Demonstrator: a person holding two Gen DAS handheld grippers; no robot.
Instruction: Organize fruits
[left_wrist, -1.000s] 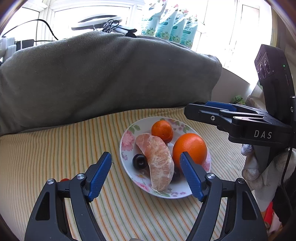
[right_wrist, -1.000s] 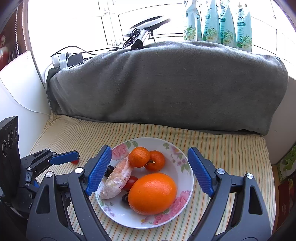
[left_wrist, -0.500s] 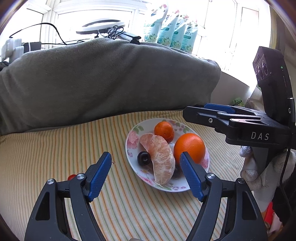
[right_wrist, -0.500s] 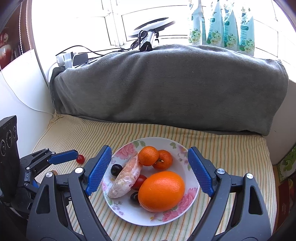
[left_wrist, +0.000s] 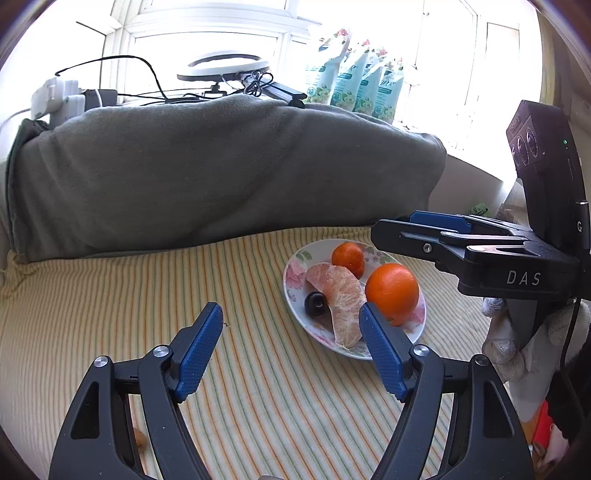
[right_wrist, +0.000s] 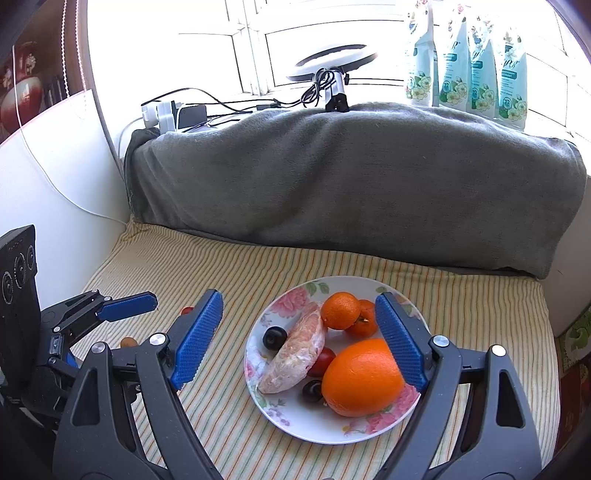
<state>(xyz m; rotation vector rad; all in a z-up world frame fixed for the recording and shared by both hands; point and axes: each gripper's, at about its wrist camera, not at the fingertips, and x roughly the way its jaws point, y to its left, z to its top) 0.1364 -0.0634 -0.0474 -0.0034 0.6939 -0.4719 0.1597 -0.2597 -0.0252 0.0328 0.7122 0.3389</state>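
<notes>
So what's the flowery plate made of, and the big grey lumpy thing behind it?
The plate looks like glazed ceramic or porcelain: glossy white with printed pink flowers, though it could be melamine. The grey blanket looks like soft fleece, matte and fuzzy, sagging in folds. The cloth under the plate seems woven cotton, striped and faintly ribbed.

Sharp fisheye views, edges bowed, backlit by the overexposed window (right_wrist: 332, 40).
</notes>
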